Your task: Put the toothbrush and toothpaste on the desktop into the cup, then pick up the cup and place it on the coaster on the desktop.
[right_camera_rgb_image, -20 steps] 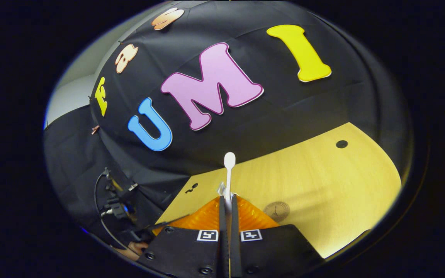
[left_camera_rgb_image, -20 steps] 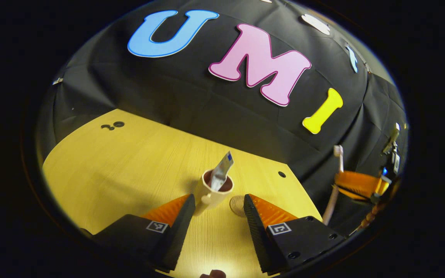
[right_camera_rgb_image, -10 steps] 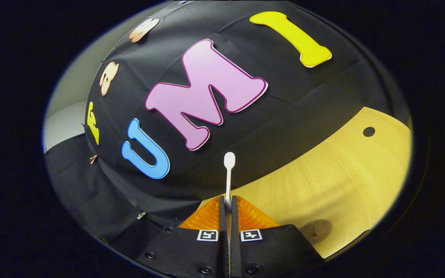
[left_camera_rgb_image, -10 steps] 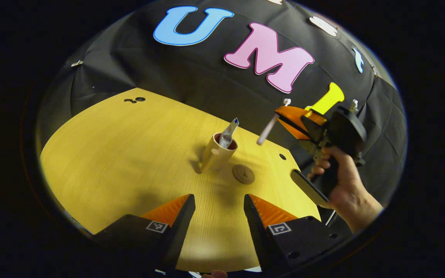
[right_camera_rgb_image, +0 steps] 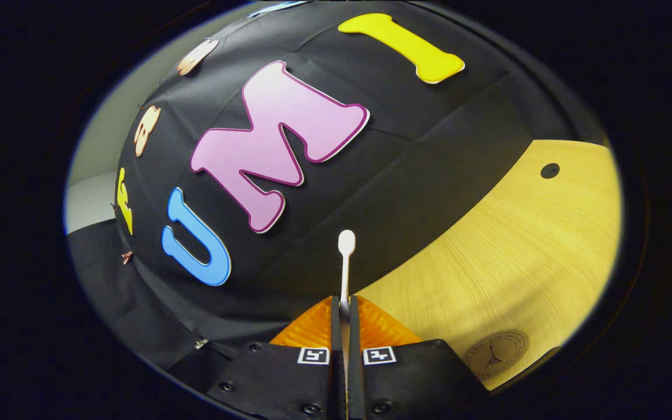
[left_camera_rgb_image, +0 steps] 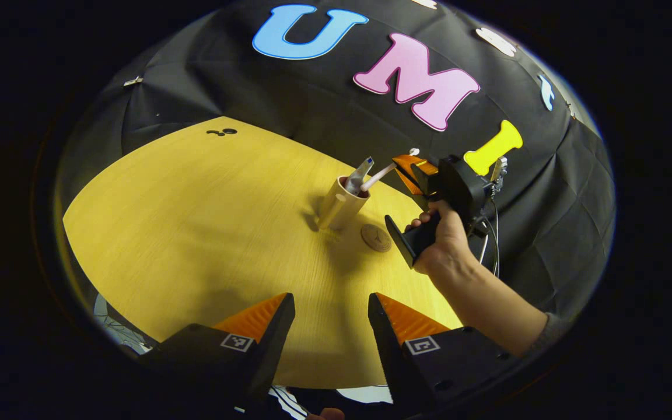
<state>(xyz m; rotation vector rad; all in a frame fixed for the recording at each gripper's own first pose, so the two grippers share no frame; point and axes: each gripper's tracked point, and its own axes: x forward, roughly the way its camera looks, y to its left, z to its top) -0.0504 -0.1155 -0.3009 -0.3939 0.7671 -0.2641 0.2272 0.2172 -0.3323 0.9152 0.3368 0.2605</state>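
- The toothbrush is clamped in the right tongs, slanting down so its lower end dips into the mouth of the cup; in the right gripper view the toothbrush sticks straight out from between the pressed-together fingers of the right tongs, head end up against the dark wall.
- The toothpaste stands tilted inside the cup, its upper end poking above the rim.
- The cup sits upright on the desk, handle turned toward the left gripper view's camera, with the coaster lying flat just beside it, apart from it.
- The desk is pale yellow wood grain with a few small dark holes near its far edges; black cloth hangs as the booth wall behind it.
- A hand grips the handle of the right tongs, the forearm and a grey sleeve running toward the lower right.
- The left tongs hang released, nothing between their fingers, above the near edge of the desk.
- In the right gripper view the coaster is partly cut off at the lower edge, and the cup's interior is too dark to make out in the left gripper view.
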